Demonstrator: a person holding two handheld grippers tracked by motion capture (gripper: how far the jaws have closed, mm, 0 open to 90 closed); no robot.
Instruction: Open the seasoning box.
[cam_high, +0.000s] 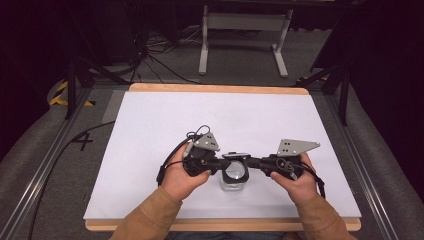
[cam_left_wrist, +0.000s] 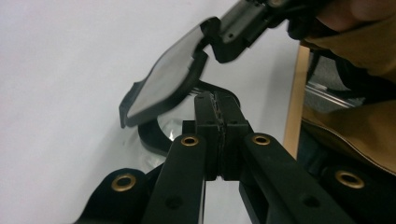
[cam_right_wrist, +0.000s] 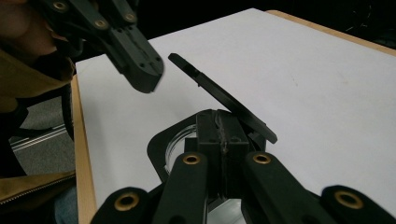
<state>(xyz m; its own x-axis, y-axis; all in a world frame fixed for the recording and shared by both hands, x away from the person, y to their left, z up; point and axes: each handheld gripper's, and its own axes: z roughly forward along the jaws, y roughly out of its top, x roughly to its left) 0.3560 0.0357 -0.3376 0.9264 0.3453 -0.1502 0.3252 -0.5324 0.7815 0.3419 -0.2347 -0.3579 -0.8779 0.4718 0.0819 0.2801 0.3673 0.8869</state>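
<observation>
Two grippers are met over a clear jar (cam_high: 235, 177) near the table's (cam_high: 150, 125) front edge. Left gripper (cam_high: 219, 164), left of the jar, is pinched narrow on its black rim. Right gripper (cam_high: 256, 162), right of it, is clamped on the hinged lid (cam_left_wrist: 163, 79), tilted up. Opening is judged partly done. Both hands are held low, angled inward.

A small clear jar (cam_high: 235, 176) with a black collar around its round mouth stands upright on the white sheet covering the bench (cam_high: 210, 89), near the front edge and about midway across. Its flat black lid (cam_high: 236, 155), rounded-square with a glossy face, is raised off the mouth and tilted, one edge low by the collar and the other lifted. The mouth is open beneath the lid. The contents of the jar cannot be made out.
</observation>
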